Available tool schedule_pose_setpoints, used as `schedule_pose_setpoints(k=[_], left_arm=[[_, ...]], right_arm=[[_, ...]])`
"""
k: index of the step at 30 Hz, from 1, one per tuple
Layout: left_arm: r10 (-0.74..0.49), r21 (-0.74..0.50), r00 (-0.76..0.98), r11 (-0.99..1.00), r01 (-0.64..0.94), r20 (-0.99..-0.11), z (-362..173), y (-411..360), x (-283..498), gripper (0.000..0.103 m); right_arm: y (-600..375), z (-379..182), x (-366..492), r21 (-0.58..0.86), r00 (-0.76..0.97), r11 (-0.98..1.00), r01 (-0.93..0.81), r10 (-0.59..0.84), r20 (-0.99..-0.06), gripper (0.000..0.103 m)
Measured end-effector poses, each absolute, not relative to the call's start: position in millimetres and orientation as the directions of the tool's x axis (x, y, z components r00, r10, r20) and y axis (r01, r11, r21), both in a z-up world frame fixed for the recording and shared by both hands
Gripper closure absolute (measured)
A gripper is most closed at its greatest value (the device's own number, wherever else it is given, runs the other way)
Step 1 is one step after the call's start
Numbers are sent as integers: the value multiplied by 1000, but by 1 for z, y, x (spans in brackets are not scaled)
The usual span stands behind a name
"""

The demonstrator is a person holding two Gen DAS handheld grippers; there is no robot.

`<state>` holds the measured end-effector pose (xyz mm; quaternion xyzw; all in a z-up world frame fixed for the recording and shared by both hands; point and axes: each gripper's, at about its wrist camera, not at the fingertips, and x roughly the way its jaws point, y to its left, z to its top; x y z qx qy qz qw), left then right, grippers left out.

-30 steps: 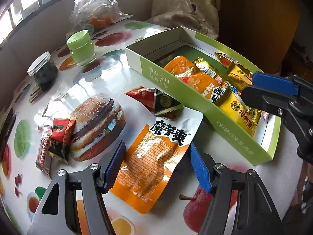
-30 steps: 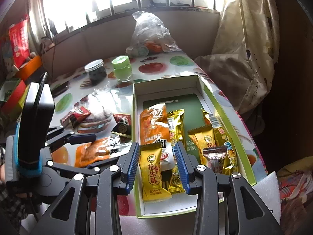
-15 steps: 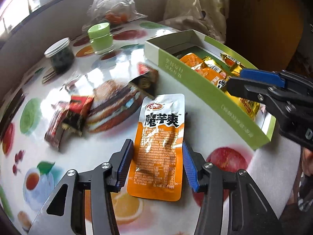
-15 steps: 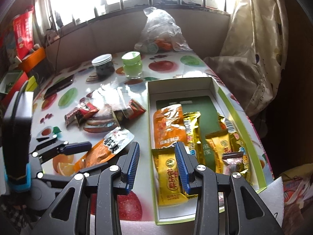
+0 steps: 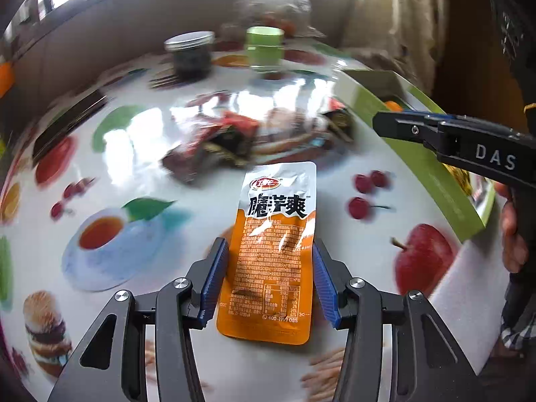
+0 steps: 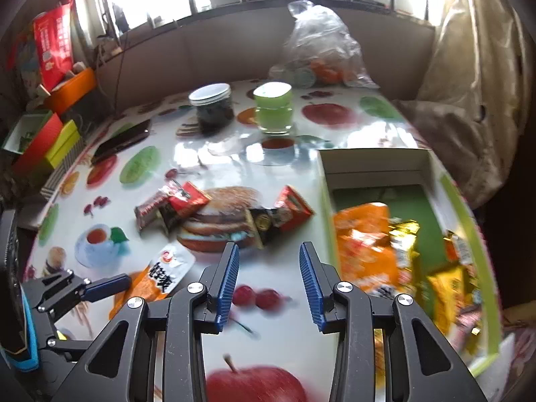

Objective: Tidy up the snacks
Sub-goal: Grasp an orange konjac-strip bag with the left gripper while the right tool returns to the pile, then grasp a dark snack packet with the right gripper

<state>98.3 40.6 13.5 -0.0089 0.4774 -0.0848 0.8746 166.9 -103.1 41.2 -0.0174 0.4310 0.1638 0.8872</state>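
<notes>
The flat orange foil snack pouch is straddled by the spread left gripper, seemingly for pickup, left of the green cardboard box; the right gripper is held open, empty.

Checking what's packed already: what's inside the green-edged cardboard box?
Inside the green-edged cardboard box: orange packets and yellow packets on its green floor. Anything beneath them is hidden.
</notes>
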Motion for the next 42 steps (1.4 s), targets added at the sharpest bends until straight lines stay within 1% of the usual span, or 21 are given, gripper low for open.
schedule_pose_setpoints(k=[4,7,12,16,21,22,23,24,26,28,29,30,39,40,42], left_arm=[[-131,-101,541,991,86,-831,13,57,95,52],[-104,-95,548,994,45,-830,13,66,94,52],[-102,-126,559,992,-5,-823,13,80,96,52],[-101,-127,561,992,-8,-821,12,81,95,52],[-102,-131,562,991,-11,-821,13,80,95,52],[-100,-129,563,992,-11,-820,12,80,95,52],[-100,-128,564,992,-11,-820,13,80,95,52],[-100,-129,564,992,-11,-820,13,80,95,52],[-102,-132,565,991,-12,-819,13,81,95,52],[-102,-133,566,991,-14,-818,13,81,95,52],[-102,-132,566,991,-13,-818,13,81,95,52],[-101,-132,566,991,-14,-818,13,81,95,52],[-94,-139,569,990,-36,-817,14,83,93,52],[-94,-139,568,990,-36,-818,14,83,93,52],[-96,-143,570,989,-38,-816,14,83,93,52]], right_arm=[[-95,31,183,130,547,945,-300,282,-788,66],[-88,24,193,112,546,946,-304,269,-794,66],[-84,16,208,130,530,952,-277,264,-806,66],[-76,10,215,61,539,961,-270,204,-817,66],[-72,7,218,13,557,959,-283,176,-811,67],[-71,7,217,-3,564,957,-289,168,-809,70],[-70,7,218,-12,570,956,-292,163,-805,78],[-70,7,218,-12,571,956,-293,165,-804,82],[-69,6,216,-1,567,954,-301,178,-804,88],[-68,6,213,-5,571,951,-310,182,-800,91],[-67,6,212,-4,571,949,-315,186,-799,97],[-67,6,210,-1,572,948,-318,191,-798,98],[-72,12,192,94,553,936,-340,280,-785,100],[-74,15,193,115,547,934,-339,295,-784,100],[-76,20,197,139,552,933,-332,312,-773,90]])
